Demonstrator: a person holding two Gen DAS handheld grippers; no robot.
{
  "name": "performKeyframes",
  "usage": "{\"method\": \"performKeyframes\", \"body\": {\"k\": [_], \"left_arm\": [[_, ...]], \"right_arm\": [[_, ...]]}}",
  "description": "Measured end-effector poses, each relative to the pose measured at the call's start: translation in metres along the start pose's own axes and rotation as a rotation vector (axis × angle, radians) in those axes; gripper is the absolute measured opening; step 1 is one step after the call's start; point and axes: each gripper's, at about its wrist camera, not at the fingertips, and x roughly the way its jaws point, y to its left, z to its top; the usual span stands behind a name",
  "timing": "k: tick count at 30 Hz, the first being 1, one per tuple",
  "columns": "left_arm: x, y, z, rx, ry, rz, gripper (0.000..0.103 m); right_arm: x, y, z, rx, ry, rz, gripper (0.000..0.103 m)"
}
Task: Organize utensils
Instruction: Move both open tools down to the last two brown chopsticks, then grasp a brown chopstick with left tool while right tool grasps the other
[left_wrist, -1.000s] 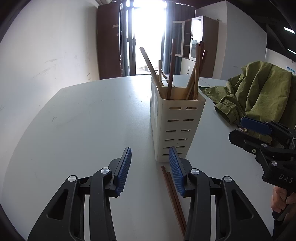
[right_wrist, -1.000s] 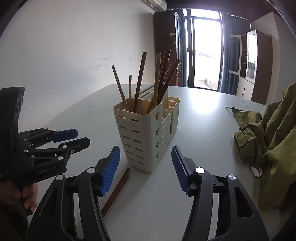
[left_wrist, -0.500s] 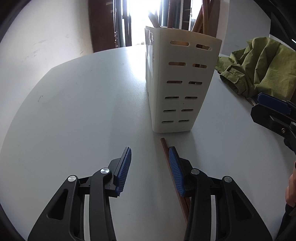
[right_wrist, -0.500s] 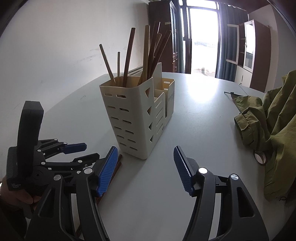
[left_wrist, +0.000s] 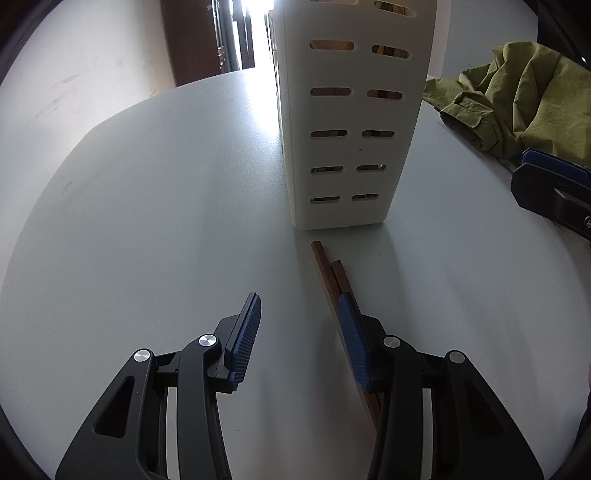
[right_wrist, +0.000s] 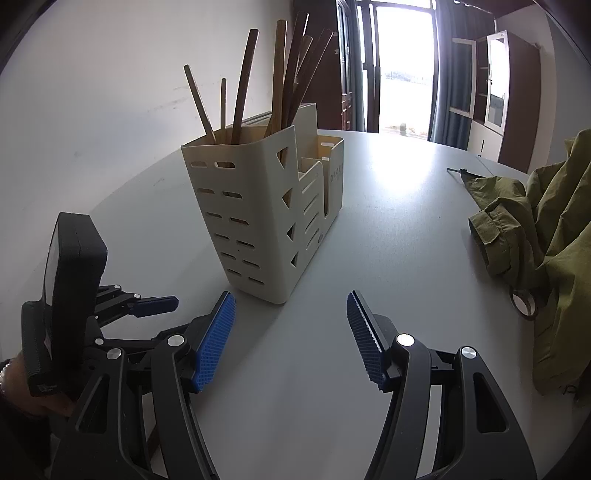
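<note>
A: While the left gripper (left_wrist: 299, 325) hangs low over the table (left_wrist: 147, 221), where are the 2 chopsticks (left_wrist: 327, 271)?

B: Flat on the table just in front of the cream holder (left_wrist: 351, 110), running under its right finger; its fingers are spread, pinching nothing.

A: And the right gripper (right_wrist: 290, 328)?

B: Fingers spread, over bare table.

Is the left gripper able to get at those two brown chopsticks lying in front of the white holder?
Probably yes. The left gripper is open and empty, and the chopsticks lie just under its right finger, with bare table around them. It would need to shift slightly sideways to straddle them.
</note>
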Motion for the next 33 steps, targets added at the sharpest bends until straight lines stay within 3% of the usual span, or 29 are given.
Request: {"method": "performKeyframes", "body": {"k": [20,22,27,33], "left_arm": [[0.009,0.007,0.000,-0.008,0.031,-0.011,0.046],[0.010,0.012,0.000,-0.017,0.029,-0.015,0.043],[0.012,0.024,0.003,-0.039,0.031,-0.007,0.021],[0.011,0.037,0.002,-0.051,0.035,-0.012,0.010]], "right_arm": [[0.011,0.001,-0.003,0.009,0.039,-0.005,0.063],[0.016,0.004,-0.005,0.006,0.052,-0.005,0.063],[0.025,0.015,-0.008,-0.002,0.082,-0.005,0.063],[0.040,0.030,-0.011,-0.016,0.124,-0.018,0.063]]}}
